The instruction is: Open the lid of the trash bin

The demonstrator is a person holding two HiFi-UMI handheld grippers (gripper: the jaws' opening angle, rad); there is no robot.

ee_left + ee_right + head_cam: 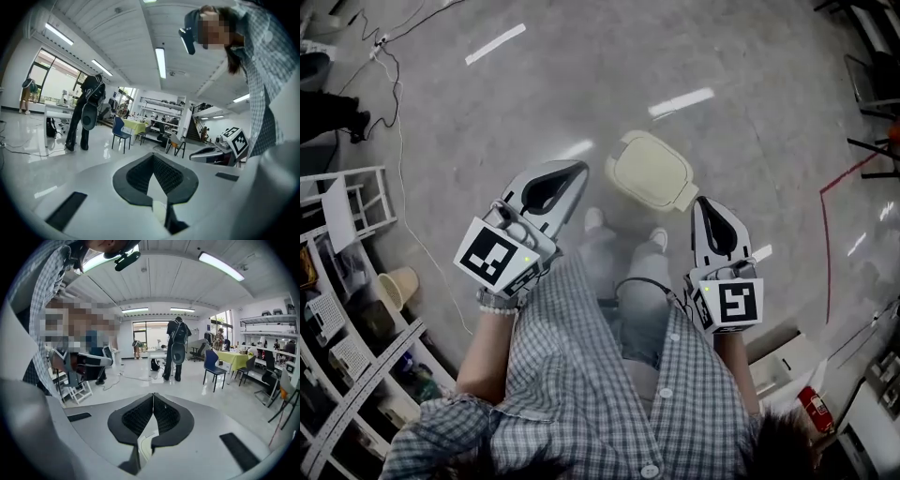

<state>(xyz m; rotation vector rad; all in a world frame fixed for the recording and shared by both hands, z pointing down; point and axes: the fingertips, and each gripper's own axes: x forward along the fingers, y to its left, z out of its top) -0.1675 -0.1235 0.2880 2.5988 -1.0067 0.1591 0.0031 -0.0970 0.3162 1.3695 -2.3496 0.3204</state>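
The trash bin (652,171) stands on the grey floor just ahead of the person's feet. It is cream-coloured and its lid lies flat and closed. My left gripper (577,168) hovers to the left of the bin, its tip close to the lid's left edge, jaws shut on nothing. My right gripper (702,201) hangs at the bin's near right corner, also shut and empty. In the left gripper view (153,157) and the right gripper view (153,396) the dark pads meet at the tip. Both point out across the room, not at the bin.
White shelving (352,319) and a wicker basket (395,286) stand at the left, with a cable (399,141) trailing over the floor. A red tape line (826,234) runs at the right. A person with a backpack (176,348) and a blue chair (213,366) are farther off.
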